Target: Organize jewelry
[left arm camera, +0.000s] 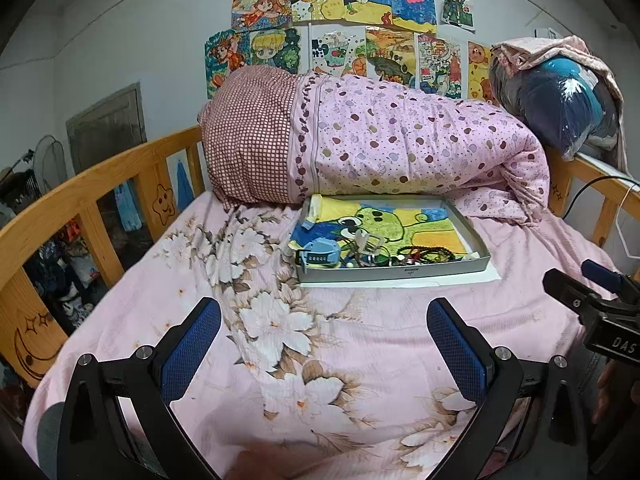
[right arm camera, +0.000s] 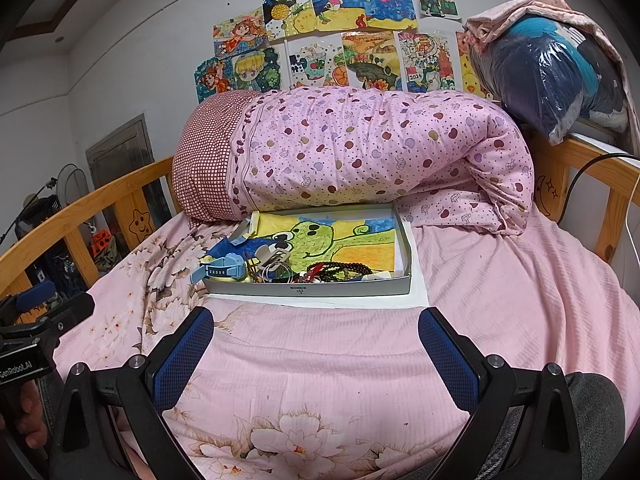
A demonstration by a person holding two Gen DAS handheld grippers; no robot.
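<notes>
Left wrist view: left gripper (left arm camera: 324,344) spread, empty, hovering over sheet (left arm camera: 360,320).
Right gripper (right arm camera: 316,348): spread, empty, aimed at box (right arm camera: 308,290).
Box: shallow, on bed before rolled quilt (right arm camera: 360,152); low walls likely keep small pieces together.
Jewelry: beads (right arm camera: 352,270), watch (right arm camera: 222,270) heaped along near edge, tangled; watch strap overhangs left wall.
Stage: fits unsorted or gathered.
Writing: "GenRobot.AI", "DAS" on grippers; "2024" on drawing (right arm camera: 420,76).

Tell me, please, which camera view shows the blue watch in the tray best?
The right wrist view shows the blue watch best: it is closer there, and its face and strap, hanging over the left edge of the tray, show whole. In the left wrist view, the watch is smaller and less clear.
</notes>
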